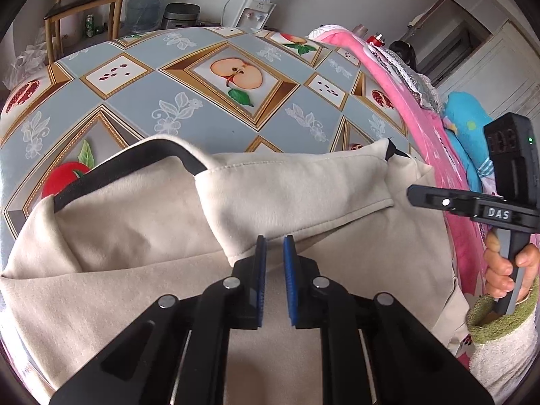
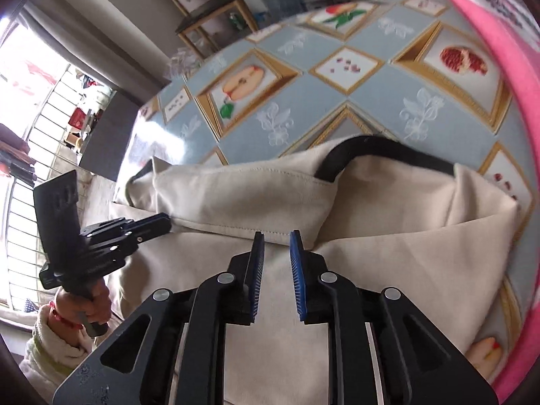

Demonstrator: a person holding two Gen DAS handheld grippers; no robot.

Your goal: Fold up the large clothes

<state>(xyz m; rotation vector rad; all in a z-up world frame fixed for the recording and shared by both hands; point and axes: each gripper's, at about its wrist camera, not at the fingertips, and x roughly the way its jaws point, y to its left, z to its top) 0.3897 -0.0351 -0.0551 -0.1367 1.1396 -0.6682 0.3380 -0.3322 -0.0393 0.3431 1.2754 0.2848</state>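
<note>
Here, line by line:
Table: the table (image 1: 189, 101) has a blue-grey cloth with fruit pictures on it.
Garment: a big cream garment (image 1: 141, 236) with black trim (image 1: 135, 165) lies spread on the near part of the table. One flap is folded over across the top.
Left tongs: the left tongs (image 1: 274, 243) point down at the cream garment, right at the edge of the folded flap. The blue pads (image 1: 289, 270) are a little apart. No cloth is pinched between them.
Right tongs: the right tongs (image 2: 276, 239) also point down at the garment, near the flap's stitched edge. The pads have a small gap with nothing in it.
Hands: each view shows the person's other hand on a black handle, the right hand (image 1: 506, 270) and the left hand (image 2: 84, 307).
Pink blanket: a pink blanket (image 1: 428, 125) lies along the table's right side.
Chair: a wooden chair (image 1: 84, 3) stands behind the table.
</note>
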